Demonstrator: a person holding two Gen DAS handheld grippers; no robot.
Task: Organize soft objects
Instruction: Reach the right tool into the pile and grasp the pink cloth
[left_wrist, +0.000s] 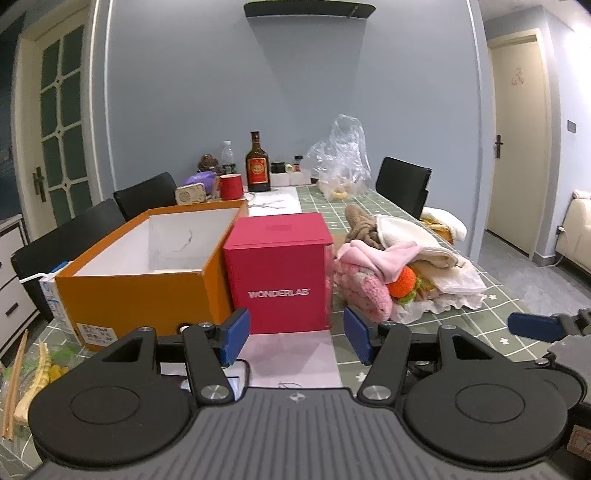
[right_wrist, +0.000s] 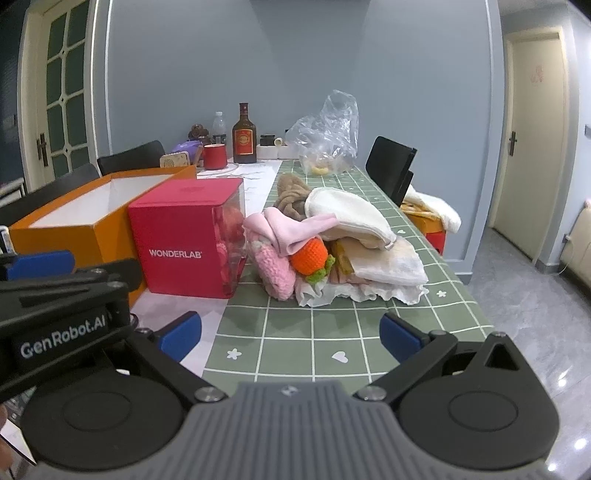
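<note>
Both fingers (left_wrist: 236, 338) apart, nothing between.

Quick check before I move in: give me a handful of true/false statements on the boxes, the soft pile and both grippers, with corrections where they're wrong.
1. The orange box is open on top. True.
2. The red WONDERLAB box stands to the right of the soft pile. False: in both views it stands left of the pile, between the pile and the orange box.
3. The left gripper holds the orange knitted toy. False: its jaws are apart with nothing between them; the toy sits in the pile.
4. The right gripper is open and empty. True.
5. A dark bottle stands at the table's far end. True.
</note>
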